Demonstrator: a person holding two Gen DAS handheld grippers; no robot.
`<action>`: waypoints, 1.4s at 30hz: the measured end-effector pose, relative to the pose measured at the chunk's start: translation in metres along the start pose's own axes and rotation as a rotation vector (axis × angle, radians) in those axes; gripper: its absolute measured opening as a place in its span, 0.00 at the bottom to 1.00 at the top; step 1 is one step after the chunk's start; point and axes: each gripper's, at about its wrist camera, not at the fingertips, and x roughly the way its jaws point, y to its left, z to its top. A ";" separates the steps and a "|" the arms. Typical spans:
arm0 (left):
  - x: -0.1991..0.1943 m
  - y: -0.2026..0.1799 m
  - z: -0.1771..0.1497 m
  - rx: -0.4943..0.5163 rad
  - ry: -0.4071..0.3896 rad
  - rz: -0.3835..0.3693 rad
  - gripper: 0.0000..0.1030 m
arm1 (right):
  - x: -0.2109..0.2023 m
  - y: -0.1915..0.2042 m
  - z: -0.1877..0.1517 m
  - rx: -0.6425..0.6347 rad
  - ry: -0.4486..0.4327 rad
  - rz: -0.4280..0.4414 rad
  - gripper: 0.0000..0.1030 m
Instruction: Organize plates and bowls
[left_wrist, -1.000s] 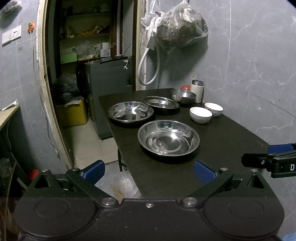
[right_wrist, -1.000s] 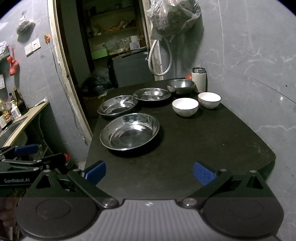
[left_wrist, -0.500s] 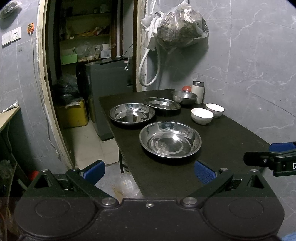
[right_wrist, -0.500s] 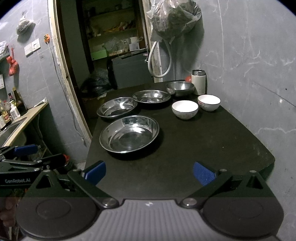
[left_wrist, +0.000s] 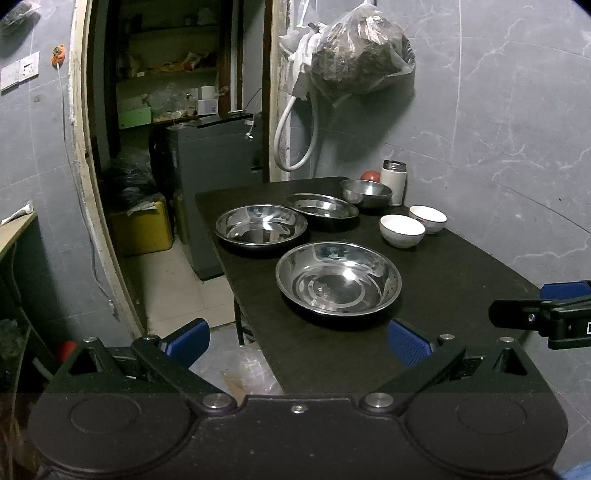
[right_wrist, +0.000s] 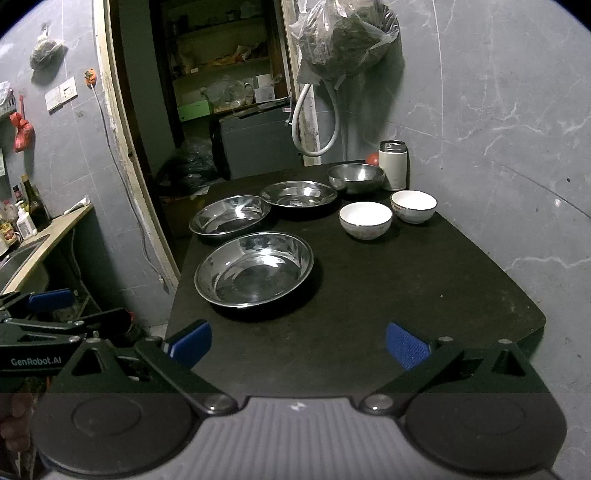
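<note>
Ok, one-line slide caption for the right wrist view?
Open right gripper faces a dark table holding three steel plates, a steel bowl and two white bowls.

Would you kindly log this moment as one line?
left gripper open | right gripper open | nearest steel plate untouched | nothing stacked

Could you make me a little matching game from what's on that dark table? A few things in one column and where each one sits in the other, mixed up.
Things:
1. largest steel plate
2. steel bowl
3. white flask
4. two white bowls

Places:
A. at the table's far end, against the wall
B. nearest both open grippers
C. side by side, right of the steel plates
D. just left of the flask, behind the farthest plate

Pairs: 1-B, 2-D, 3-A, 4-C
</note>
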 end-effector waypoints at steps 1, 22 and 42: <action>0.000 0.000 0.000 0.000 0.000 0.000 0.99 | 0.000 0.000 0.000 0.000 0.000 0.000 1.00; 0.006 -0.004 0.001 0.008 0.011 -0.002 0.99 | 0.001 -0.006 0.002 0.009 0.002 -0.007 1.00; 0.026 -0.004 0.005 0.002 0.059 -0.009 0.99 | 0.015 -0.010 0.004 0.014 0.036 -0.011 1.00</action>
